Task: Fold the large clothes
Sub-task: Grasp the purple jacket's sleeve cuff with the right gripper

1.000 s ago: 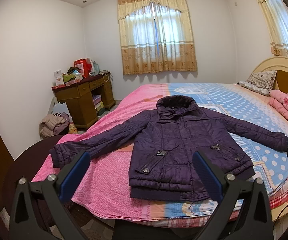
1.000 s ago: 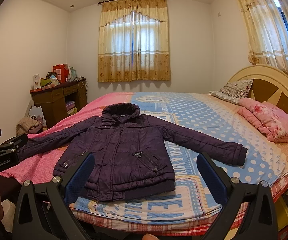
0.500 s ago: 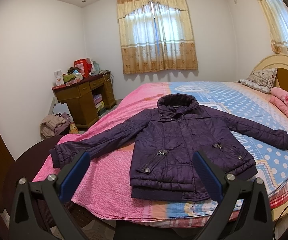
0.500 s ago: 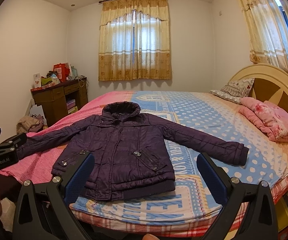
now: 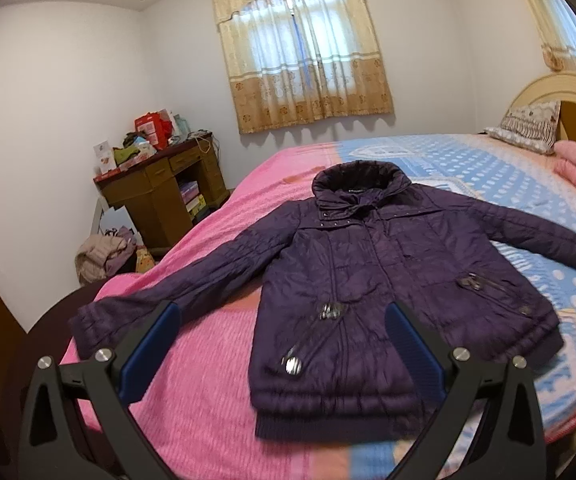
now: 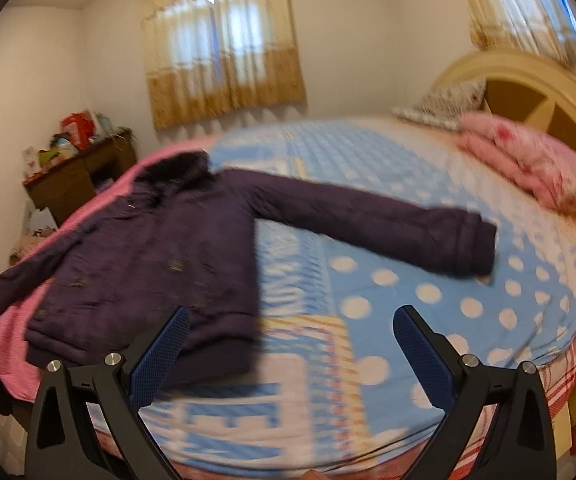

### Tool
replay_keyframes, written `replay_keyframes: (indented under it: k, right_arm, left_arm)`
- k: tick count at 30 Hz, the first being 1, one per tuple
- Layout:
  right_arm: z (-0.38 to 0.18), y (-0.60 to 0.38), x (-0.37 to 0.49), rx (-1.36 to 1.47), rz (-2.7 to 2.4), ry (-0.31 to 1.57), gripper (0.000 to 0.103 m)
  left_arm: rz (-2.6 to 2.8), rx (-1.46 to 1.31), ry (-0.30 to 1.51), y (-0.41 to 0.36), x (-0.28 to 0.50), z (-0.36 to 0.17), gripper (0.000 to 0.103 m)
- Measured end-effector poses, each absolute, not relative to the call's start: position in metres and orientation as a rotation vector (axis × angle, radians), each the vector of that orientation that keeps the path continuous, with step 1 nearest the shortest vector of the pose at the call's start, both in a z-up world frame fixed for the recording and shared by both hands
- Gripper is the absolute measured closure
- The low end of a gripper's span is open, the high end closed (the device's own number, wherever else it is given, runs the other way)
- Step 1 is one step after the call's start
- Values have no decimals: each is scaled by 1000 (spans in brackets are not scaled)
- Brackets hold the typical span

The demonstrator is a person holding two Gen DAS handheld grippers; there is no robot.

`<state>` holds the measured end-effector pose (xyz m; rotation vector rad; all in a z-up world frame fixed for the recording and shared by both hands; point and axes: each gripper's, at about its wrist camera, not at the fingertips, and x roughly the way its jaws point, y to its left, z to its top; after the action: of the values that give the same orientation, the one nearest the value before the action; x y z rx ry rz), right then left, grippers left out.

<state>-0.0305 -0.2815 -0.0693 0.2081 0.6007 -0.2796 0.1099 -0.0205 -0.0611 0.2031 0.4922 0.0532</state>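
A dark purple padded jacket [image 5: 383, 280] lies flat, front up, on the bed [image 5: 208, 360], with both sleeves spread out and the collar away from me. It also shows in the right wrist view [image 6: 160, 256], blurred. My left gripper [image 5: 284, 320] is open and empty, hovering above the jacket's hem and its left sleeve. My right gripper [image 6: 291, 324] is open and empty, over the bed's front edge, between the jacket's hem and the right sleeve cuff [image 6: 471, 244].
The bed has a pink and blue dotted cover. Folded pink bedding [image 6: 527, 168] and a pillow [image 5: 527, 124] lie by the headboard [image 6: 535, 92]. A wooden desk [image 5: 160, 192] with clutter stands at the left wall, clothes [image 5: 104, 252] heaped on the floor beside it.
Both grippers have moved forward and lower toward the bed. The right view has swung right toward the right sleeve. Both stay open; the jacket has not moved.
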Motion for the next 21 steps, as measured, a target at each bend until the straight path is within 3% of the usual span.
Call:
replay_keyframes:
  k: [21]
  right_arm:
    - [-115, -556, 21, 706, -598, 588, 1]
  left_arm:
    - [153, 141, 646, -26, 256, -127, 0]
